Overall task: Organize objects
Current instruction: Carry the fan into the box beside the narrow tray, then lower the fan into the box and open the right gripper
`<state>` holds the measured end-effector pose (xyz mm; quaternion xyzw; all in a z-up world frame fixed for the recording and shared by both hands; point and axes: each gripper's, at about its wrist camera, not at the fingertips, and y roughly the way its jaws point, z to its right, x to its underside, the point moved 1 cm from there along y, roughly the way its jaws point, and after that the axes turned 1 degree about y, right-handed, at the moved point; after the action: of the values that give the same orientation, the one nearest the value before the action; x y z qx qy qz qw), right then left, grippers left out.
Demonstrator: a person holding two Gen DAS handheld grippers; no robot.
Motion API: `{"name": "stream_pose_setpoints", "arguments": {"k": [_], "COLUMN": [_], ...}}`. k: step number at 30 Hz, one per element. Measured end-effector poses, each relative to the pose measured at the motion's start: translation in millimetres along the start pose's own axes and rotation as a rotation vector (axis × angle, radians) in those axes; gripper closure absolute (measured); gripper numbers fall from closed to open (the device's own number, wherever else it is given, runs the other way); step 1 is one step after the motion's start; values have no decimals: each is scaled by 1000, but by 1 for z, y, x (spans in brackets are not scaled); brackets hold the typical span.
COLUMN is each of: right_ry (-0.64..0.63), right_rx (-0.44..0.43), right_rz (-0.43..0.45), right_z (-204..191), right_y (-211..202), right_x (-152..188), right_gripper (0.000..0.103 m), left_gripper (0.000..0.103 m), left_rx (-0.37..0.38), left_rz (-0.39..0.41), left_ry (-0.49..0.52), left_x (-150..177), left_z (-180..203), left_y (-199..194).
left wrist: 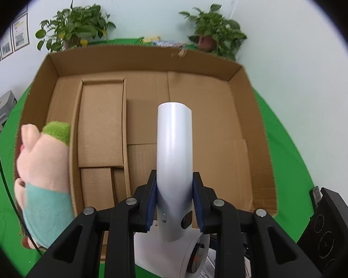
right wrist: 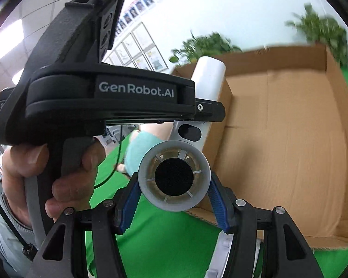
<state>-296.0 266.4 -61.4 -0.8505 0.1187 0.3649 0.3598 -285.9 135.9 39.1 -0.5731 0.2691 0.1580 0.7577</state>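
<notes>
A white hair dryer is held by both grippers above the near edge of an open cardboard box [left wrist: 243, 88]. My left gripper [left wrist: 174, 202] is shut on the dryer's white handle [left wrist: 174, 153], which points out over the box. My right gripper [right wrist: 174, 195] is shut on the dryer's round grey barrel end [right wrist: 174, 178]. The handle [right wrist: 208, 81] shows behind the left gripper's body [right wrist: 109, 97] in the right wrist view. A plush toy [left wrist: 44, 173] with pink body, green top and teal band leans at the box's left wall.
The box [right wrist: 289, 139] stands on a green cloth [left wrist: 289, 162] and holds a smaller flat cardboard insert [left wrist: 102, 120] at its left. Two potted plants [left wrist: 74, 27] stand behind the box against the wall. A black device [left wrist: 331, 227] lies at the right.
</notes>
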Motion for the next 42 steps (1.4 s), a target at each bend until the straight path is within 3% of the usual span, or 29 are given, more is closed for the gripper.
{"name": "stream_pose_setpoints", "arguments": {"k": [5, 10, 14, 19, 23, 29, 33, 36, 39, 42], "right_ry": [133, 142, 146, 143, 142, 160, 106, 79, 47, 44], "right_rx": [21, 97, 110, 140, 143, 133, 143, 126, 126, 121], "right_rz": [-84, -106, -102, -129, -140, -160, -185, -216, -227, -232], "right_z": [39, 51, 54, 58, 56, 55, 47, 46, 34, 31], "right_y": [22, 22, 20, 29, 36, 53, 67, 75, 89, 93], "right_x": [8, 14, 9, 7, 2, -11, -24, -31, -27, -20], "right_gripper": [47, 47, 48, 55, 63, 63, 63, 63, 63, 63], "left_gripper": [77, 81, 80, 80, 79, 79, 79, 79, 79, 79], "left_rx": [-62, -130, -176, -153, -105, -58, -36, 37, -2, 15], "left_rz": [-92, -181, -202, -229, -210, -153, -130, -104, -73, -44], "left_ry": [0, 25, 30, 17, -15, -22, -52, -68, -50, -39], "left_x": [4, 15, 20, 22, 22, 27, 35, 49, 38, 37], "left_z": [4, 10, 9, 5, -4, -17, -39, -50, -46, -52], "left_y": [53, 90, 103, 104, 92, 64, 50, 34, 26, 12]}}
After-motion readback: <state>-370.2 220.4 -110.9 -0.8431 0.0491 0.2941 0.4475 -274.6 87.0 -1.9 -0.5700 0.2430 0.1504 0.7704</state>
